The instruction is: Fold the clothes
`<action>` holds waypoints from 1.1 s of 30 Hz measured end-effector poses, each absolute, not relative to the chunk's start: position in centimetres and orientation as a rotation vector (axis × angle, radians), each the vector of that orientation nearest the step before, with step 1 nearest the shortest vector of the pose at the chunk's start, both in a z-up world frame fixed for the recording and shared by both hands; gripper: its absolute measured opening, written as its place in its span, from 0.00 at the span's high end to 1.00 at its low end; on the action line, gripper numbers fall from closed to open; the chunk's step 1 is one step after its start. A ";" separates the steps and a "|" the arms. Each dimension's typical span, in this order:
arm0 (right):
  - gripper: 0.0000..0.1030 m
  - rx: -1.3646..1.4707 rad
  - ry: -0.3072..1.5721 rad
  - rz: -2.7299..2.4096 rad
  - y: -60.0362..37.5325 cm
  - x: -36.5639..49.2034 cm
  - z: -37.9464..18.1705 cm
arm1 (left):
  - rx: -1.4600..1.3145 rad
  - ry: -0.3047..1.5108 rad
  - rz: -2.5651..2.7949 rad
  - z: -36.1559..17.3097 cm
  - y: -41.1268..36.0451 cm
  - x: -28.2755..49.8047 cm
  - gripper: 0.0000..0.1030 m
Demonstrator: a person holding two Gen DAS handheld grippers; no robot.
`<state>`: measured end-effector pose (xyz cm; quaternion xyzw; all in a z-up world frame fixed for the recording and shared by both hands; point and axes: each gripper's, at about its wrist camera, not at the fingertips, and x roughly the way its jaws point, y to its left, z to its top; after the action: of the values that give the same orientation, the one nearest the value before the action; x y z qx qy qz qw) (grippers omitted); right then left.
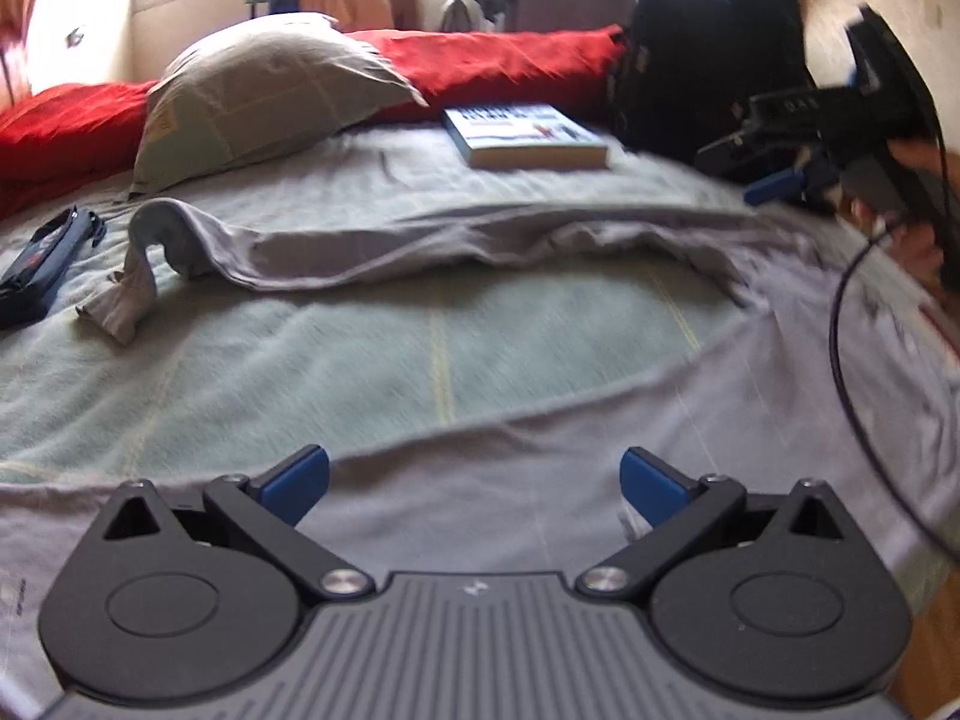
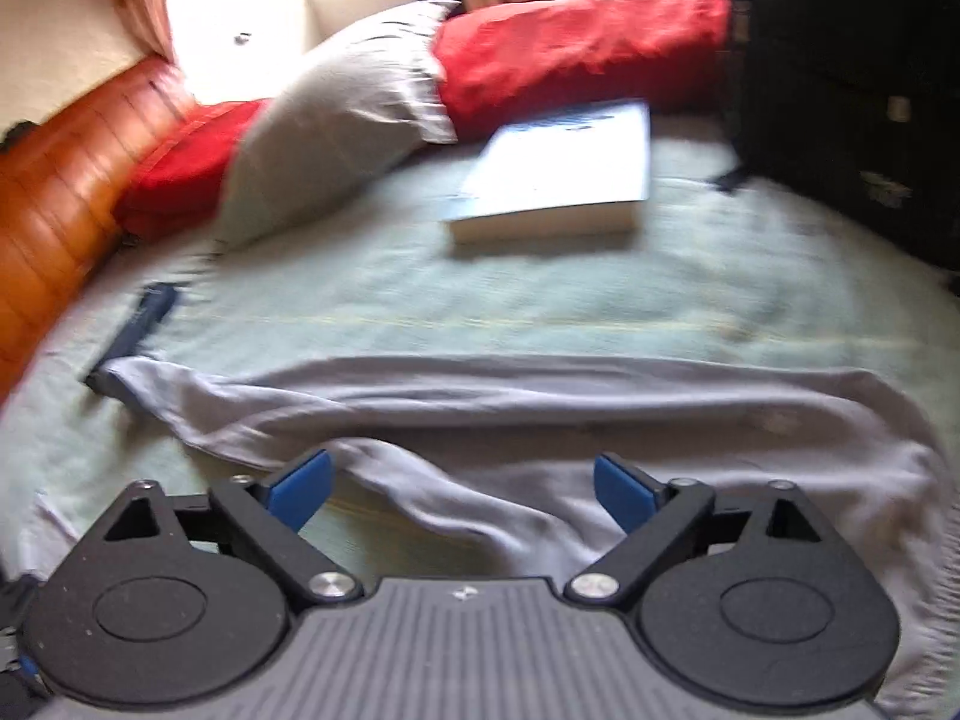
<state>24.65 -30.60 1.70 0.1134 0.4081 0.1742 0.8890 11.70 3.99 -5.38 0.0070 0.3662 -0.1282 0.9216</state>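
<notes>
A grey garment [image 1: 420, 240] lies spread and rumpled on the pale green bedcover [image 1: 360, 348], one sleeve [image 1: 129, 294] trailing off to the left. Its near part runs under my left gripper [image 1: 475, 483], which stands open above the cloth with nothing between its blue pads [image 1: 297, 483]. In the right wrist view the same garment [image 2: 540, 396] stretches across the bed, with a fold of it beneath my right gripper [image 2: 462, 489]. That gripper is wide open and its pads do not press on the cloth. The right gripper [image 1: 774, 180] also shows at the far right, held in a hand.
A book [image 1: 528, 135] lies on the bed behind the garment. A grey pillow [image 1: 258, 90] and red cushions [image 1: 510, 60] line the back. A black backpack [image 1: 714, 42] stands at the back right, a dark blue case [image 1: 42, 264] at the left. A black cable [image 1: 840, 348] hangs on the right.
</notes>
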 end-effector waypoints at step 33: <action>0.00 0.108 0.885 0.544 -22.2 24.5 -4.4 | -0.448 0.691 -0.102 -6.1 17.6 30.7 0.01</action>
<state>24.50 -22.18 -4.41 0.0516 0.4227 0.2599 0.8667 30.69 17.55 -6.08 -0.2177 0.3358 -0.0494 0.9151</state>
